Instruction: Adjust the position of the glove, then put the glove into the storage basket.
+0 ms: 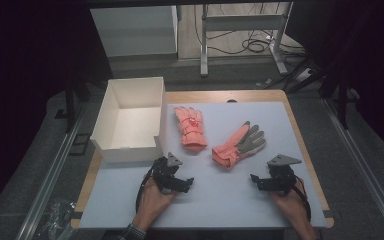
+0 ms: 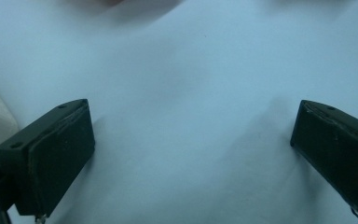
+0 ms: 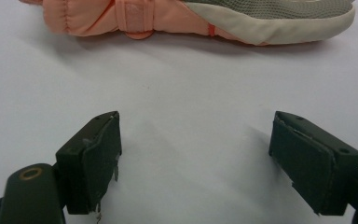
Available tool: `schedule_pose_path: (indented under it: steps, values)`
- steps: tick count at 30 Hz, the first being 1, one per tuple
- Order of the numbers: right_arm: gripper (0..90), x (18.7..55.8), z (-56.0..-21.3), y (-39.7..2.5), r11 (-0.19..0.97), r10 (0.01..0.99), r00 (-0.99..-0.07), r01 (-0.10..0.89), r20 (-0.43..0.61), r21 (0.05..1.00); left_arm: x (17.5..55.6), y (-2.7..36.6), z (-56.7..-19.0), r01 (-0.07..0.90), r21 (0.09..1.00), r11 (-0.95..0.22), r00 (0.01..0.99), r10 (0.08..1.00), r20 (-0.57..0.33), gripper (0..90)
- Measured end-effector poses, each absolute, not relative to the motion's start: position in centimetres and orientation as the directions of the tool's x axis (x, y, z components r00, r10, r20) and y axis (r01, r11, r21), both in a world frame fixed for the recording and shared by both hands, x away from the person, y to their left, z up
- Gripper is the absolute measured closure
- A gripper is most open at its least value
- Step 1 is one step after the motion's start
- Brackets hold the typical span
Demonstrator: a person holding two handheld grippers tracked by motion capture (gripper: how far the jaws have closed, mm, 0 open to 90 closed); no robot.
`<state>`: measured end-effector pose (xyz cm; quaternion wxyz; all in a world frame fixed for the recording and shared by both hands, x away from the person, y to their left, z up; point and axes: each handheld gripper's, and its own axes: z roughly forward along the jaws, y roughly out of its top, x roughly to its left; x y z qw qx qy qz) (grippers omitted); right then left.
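Observation:
Two salmon-pink gloves lie on the pale mat. One glove (image 1: 191,128) rests back-up next to the white box (image 1: 111,116). The other glove (image 1: 238,146), (image 3: 200,18) lies palm-up with grey fingers, its cuff toward me. My left gripper (image 1: 189,182), (image 2: 193,154) sits low over bare mat near the box's front corner, jaws wide apart and empty. My right gripper (image 1: 253,180), (image 3: 196,161) is open too, hovering over the mat a short way in front of the grey-palmed glove, nothing between its jaws.
The open white cardboard box stands at the mat's back left and overhangs the table edge (image 1: 87,175). The wooden table rim (image 1: 307,155) borders the mat at right. Desk legs and cables (image 1: 245,45) stand on the floor beyond.

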<state>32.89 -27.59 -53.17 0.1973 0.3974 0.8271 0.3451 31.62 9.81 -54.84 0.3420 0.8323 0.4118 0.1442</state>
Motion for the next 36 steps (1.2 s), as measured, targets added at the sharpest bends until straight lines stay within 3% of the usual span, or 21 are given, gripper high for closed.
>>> schedule_pose_path:
  steps: [26,36]
  values:
    - [16.9,33.01,-53.06,-27.53,0.446,0.795,-0.605,0.532,-0.046,0.720,31.62,9.86,-54.84,0.585,0.685,-0.434,0.622,0.782,-0.036,0.0]
    - [28.1,33.02,-52.35,-27.63,0.419,0.806,-0.592,0.543,-0.022,0.728,31.62,9.86,-54.84,0.585,0.685,-0.434,0.622,0.782,-0.036,0.0]
